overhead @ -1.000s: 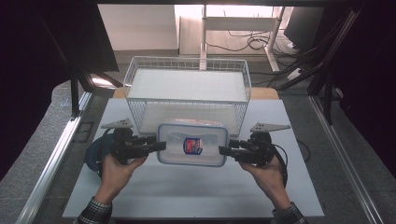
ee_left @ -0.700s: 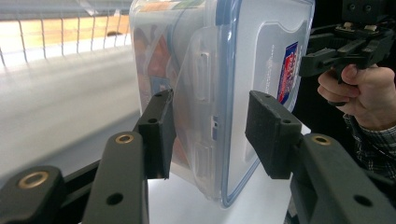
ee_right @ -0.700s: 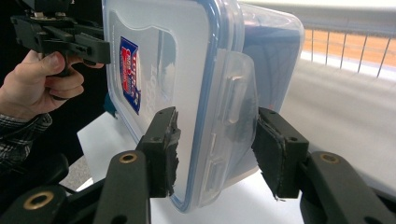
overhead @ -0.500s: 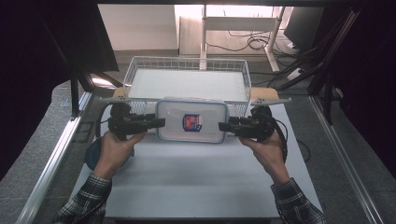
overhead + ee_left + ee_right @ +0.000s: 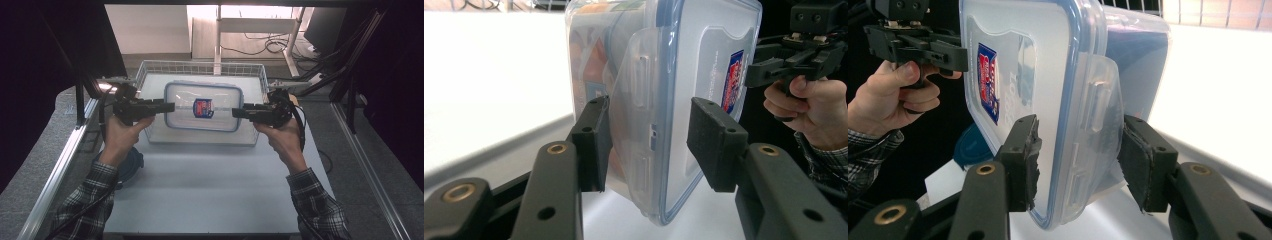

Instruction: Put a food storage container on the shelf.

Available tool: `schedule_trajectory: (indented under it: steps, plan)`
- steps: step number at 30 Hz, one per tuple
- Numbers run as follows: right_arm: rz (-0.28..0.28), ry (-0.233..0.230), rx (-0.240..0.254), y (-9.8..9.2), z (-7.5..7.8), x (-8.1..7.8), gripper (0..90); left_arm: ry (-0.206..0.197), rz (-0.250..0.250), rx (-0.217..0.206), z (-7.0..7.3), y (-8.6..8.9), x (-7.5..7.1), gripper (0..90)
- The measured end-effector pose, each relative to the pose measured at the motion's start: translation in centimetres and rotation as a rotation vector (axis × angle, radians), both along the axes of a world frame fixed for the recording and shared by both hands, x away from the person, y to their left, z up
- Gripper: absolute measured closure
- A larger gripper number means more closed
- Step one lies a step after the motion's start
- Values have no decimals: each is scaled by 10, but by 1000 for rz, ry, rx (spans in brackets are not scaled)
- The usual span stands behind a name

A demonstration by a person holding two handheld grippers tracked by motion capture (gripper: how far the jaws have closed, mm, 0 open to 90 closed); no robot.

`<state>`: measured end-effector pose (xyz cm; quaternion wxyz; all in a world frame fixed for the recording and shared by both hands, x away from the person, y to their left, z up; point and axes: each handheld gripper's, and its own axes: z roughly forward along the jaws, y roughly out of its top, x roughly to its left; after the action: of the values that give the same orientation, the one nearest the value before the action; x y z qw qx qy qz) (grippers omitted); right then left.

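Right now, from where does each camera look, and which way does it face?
High view: above the person's side, facing forward and down on the basket; both forearms show.
Left gripper view: rides the left tool, facing along its jaws at the container.
Right gripper view: rides the right tool, facing its other end.
All share the container.

The container (image 5: 203, 106) hangs over the wire basket (image 5: 145, 74), between both hand-held grippers.

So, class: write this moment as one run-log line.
container: held above basket | left gripper: on its left end | right gripper: on its right end | lid: on
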<state>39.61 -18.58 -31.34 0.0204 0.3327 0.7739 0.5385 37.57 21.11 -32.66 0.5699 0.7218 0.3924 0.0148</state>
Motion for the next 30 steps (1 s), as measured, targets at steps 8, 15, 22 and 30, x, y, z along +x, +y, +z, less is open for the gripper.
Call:
schedule_trajectory:
  steps: [8,15,22,30]
  plan:
    - [-10,-2,-4,6,15,24,516,1,15,-13,11,4,25,521]
    - [-20,12,-1,8,19,44,516,21,27,-33,10,6,44,519]
    - [-44,35,8,8,22,62,513,48,33,-51,8,4,61,519]
    - [-55,66,3,9,17,71,512,86,38,-54,4,5,71,517]
